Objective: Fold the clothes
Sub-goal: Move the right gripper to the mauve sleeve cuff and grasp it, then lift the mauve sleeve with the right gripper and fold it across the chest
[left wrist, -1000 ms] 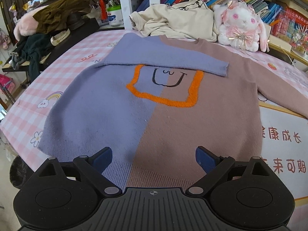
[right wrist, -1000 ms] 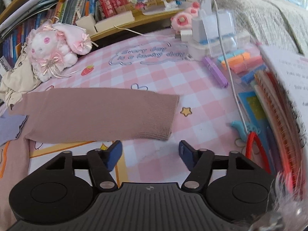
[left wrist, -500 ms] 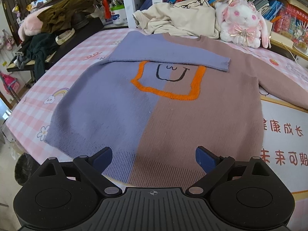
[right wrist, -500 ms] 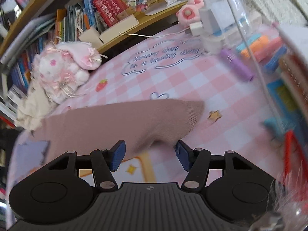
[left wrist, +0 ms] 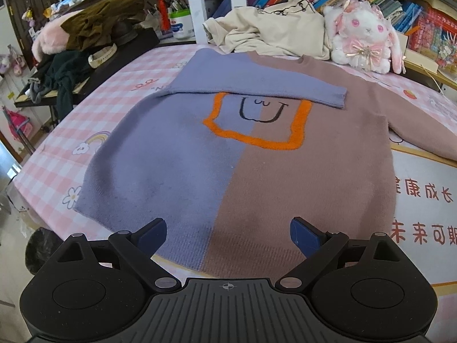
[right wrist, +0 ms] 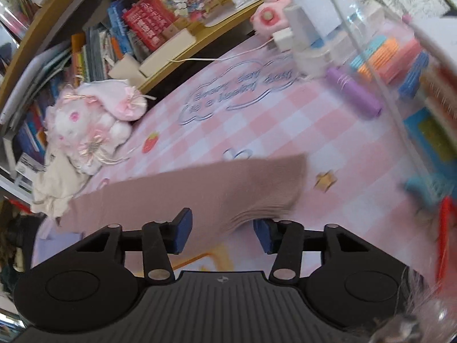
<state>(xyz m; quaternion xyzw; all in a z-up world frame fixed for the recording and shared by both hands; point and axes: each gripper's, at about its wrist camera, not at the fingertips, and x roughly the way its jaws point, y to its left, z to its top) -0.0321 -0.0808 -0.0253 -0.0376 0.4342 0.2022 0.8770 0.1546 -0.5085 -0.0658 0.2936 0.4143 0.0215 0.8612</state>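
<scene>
— What do you see on the left side?

— My left tongs [left wrist: 228,233] are spread wide and hold nothing. They hang above the lower hem of the sweater [left wrist: 237,154], which lies flat on the pink checked cloth [left wrist: 94,131]. The sweater is half purple, half brown, with an orange frame [left wrist: 257,125] in the middle. The purple sleeve [left wrist: 257,85] is folded across the chest, above this frame.

— And behind the sweater?

— A cream garment [left wrist: 271,31] is in a heap, and a plush rabbit [left wrist: 362,40] sits just beside it, in front of the books.

— Now the right side?

— The brown sleeve [right wrist: 200,191] lies stretched out on the cloth. My right tongs [right wrist: 222,233] are released, one finger on each side of the lower edge near the cuff [right wrist: 280,194]. The picture is blurred there, so I cannot tell if the pads touch the fabric. Further right there is a purple marker [right wrist: 354,97] and a white cable [right wrist: 217,57]
</scene>
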